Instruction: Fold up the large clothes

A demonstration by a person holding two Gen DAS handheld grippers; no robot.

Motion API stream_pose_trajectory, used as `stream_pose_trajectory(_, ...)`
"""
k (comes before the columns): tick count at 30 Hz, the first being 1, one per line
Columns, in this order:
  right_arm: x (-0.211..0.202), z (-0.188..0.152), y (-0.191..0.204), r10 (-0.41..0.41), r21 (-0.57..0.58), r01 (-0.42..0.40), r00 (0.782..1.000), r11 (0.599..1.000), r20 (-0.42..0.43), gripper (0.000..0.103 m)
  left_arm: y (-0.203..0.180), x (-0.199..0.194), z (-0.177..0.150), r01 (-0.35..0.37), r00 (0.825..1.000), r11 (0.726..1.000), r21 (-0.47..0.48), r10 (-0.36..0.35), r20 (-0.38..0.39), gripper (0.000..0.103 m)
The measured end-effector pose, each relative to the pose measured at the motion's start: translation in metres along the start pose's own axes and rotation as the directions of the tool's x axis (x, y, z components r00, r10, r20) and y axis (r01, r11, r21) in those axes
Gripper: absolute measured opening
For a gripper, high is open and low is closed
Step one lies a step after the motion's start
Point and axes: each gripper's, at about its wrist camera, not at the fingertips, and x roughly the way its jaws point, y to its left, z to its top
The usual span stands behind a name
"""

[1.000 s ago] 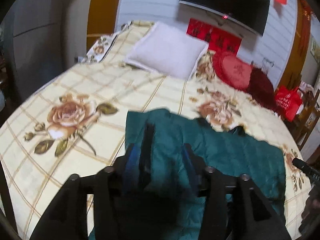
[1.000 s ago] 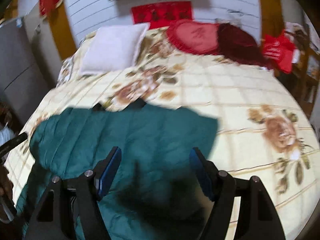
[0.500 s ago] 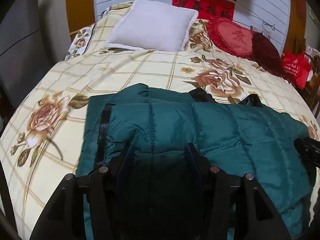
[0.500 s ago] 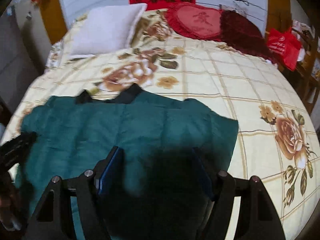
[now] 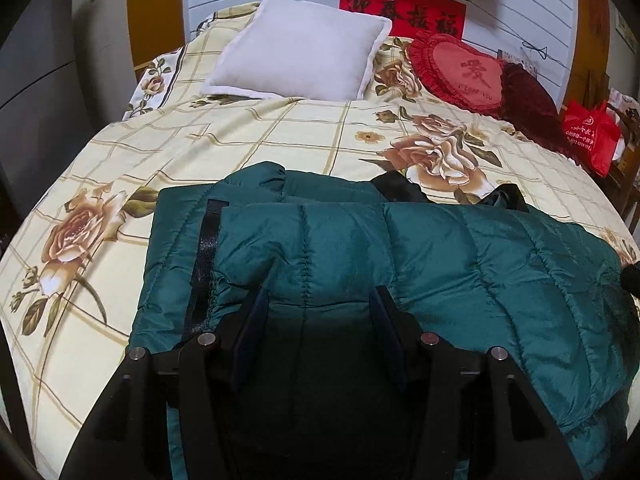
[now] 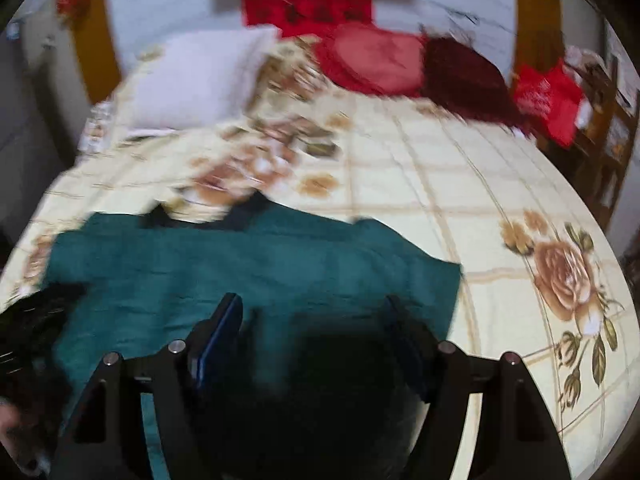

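Observation:
A dark green quilted down jacket (image 5: 420, 264) lies folded on the bed, its black collar toward the pillows and a black strip along its left side. My left gripper (image 5: 318, 304) is open, its fingers straddling the jacket's near folded edge without pinching it. In the blurred right wrist view the jacket (image 6: 248, 264) lies flat, and my right gripper (image 6: 312, 312) is open just above its near right part. The left gripper (image 6: 36, 320) shows at that view's left edge.
The bed (image 5: 240, 136) has a cream floral checked cover. A white pillow (image 5: 300, 50), a red heart cushion (image 5: 460, 70) and a dark red cushion (image 5: 528, 100) lie at its head. A red bag (image 5: 592, 136) stands at the right.
The upper part of the jacket has been laid down onto the lower part. Both grippers let go and stand open; the right one is pulling back, blurring its view.

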Motion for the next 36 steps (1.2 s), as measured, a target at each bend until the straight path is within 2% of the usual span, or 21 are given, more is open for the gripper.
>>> stream_pose_trajectory(2,-0.004,-0.005,0.022,0.046,-0.056,-0.047,0.999,0.997,-0.013,0.075,0.001,0.000,0.000,0.000,1.000,1.000,-0.001,0.000,0.000,0.061)
stream_pose_trajectory(5,0.006,-0.016,0.043,0.067,-0.126,-0.075,0.995,0.989,-0.069,0.075,0.000,0.000,0.000,0.000,1.000,1.000,0.001,0.000,-0.001,0.061)
stream_pose_trajectory(9,0.030,-0.034,0.054,-0.030,-0.239,0.010,0.997,0.971,-0.078,0.076,0.000,0.001,0.000,0.009,1.000,1.000,0.006,-0.009,0.002,0.061)
stream_pose_trajectory(12,0.042,-0.039,0.054,-0.077,-0.278,0.065,0.996,0.958,-0.035,0.085,-0.002,0.002,-0.001,0.004,1.000,1.000,0.017,-0.004,0.004,0.062)
stream_pose_trajectory(16,0.034,-0.030,0.037,-0.024,-0.203,0.013,0.998,0.979,-0.053,0.084,-0.005,0.004,-0.003,-0.006,1.000,1.000,0.026,0.006,0.003,0.062)
stream_pose_trajectory(20,0.004,-0.028,0.007,0.036,-0.096,-0.035,0.999,0.995,0.013,0.083,-0.004,0.005,-0.003,0.005,1.000,1.000,0.015,-0.005,0.009,0.062)
stream_pose_trajectory(22,0.004,-0.028,-0.010,-0.005,-0.059,0.007,1.000,0.998,0.021,0.083,-0.005,0.006,-0.003,-0.001,1.000,1.000,0.014,0.001,0.013,0.063)
stream_pose_trajectory(24,0.020,-0.028,-0.026,-0.043,-0.030,0.042,0.999,0.999,-0.029,0.080,-0.006,0.006,-0.003,-0.008,1.000,1.000,0.019,0.007,0.017,0.063)
stream_pose_trajectory(30,0.050,-0.031,-0.038,-0.061,-0.014,0.060,0.996,0.998,-0.069,0.082,-0.008,0.007,-0.005,-0.002,0.999,0.999,0.038,0.001,0.032,0.063)
stream_pose_trajectory(33,0.039,-0.028,-0.031,-0.093,-0.023,0.091,0.993,0.996,-0.070,0.081,-0.008,0.007,-0.005,0.001,0.999,0.999,0.038,-0.003,0.034,0.063)
stream_pose_trajectory(36,0.007,-0.034,-0.023,-0.068,-0.017,0.068,0.998,0.998,-0.007,0.081,-0.009,0.008,-0.006,0.009,0.999,0.999,0.032,-0.010,0.038,0.063)
